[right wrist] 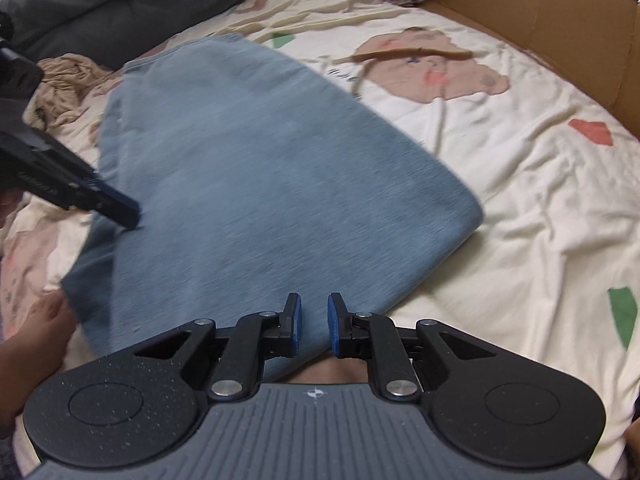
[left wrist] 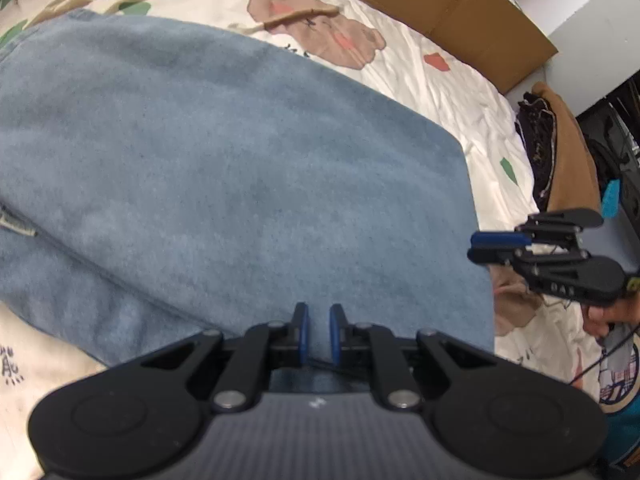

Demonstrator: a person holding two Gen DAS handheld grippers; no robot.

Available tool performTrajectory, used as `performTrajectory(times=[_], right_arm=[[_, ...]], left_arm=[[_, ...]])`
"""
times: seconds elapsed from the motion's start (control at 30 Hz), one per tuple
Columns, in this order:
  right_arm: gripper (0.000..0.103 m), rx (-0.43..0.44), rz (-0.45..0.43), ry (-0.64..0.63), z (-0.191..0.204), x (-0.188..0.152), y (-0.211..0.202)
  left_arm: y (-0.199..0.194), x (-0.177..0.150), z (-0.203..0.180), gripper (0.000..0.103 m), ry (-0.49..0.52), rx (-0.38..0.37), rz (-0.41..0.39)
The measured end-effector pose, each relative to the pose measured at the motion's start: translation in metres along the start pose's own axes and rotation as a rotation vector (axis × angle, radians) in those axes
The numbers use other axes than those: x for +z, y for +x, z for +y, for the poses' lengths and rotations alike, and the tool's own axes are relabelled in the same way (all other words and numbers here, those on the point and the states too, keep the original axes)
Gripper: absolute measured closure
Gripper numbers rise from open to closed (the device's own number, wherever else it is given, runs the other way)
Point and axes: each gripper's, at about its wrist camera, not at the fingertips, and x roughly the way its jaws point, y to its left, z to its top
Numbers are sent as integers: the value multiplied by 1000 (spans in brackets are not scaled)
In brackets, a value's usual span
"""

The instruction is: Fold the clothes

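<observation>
Our left gripper pinches the near edge of the blue garment. Our right gripper, narrow, clamps its corner; the garment lies folded on the patterned bedsheet.

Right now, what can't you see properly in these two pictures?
- What kind of garment the blue fleece garment is: folded, and cut off by the left wrist view's left edge.
- Whether the left tool pinches it: its own body hides the fabric's near edge.
- Fabric texture in the right wrist view: motion blur.
- The dark bundle beside the bedsheet: too small and shadowed.
- Cardboard box: cut off by the top edge.
</observation>
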Motion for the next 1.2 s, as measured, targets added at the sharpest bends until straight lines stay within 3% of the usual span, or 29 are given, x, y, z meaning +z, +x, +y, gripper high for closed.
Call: performTrajectory(times=[0.33, 0.53, 0.7, 0.93, 1.07, 1.2], right_arm=[[89, 107, 49, -29, 38, -20, -5], [89, 169, 47, -5, 45, -21, -11], [89, 236, 50, 25, 53, -21, -7], [87, 207, 99, 17, 53, -31, 4], [87, 204, 99, 70, 46, -33, -3], [85, 202, 85, 155, 36, -35, -12]], left_arm=[[5, -19, 0, 93, -5, -15, 80], [-14, -18, 0, 93, 9, -23, 83], [-16, -17, 1, 92, -13, -74, 104], [9, -29, -1, 93, 24, -63, 151], [15, -34, -12, 93, 135, -16, 133], [15, -31, -8, 93, 100, -21, 135]])
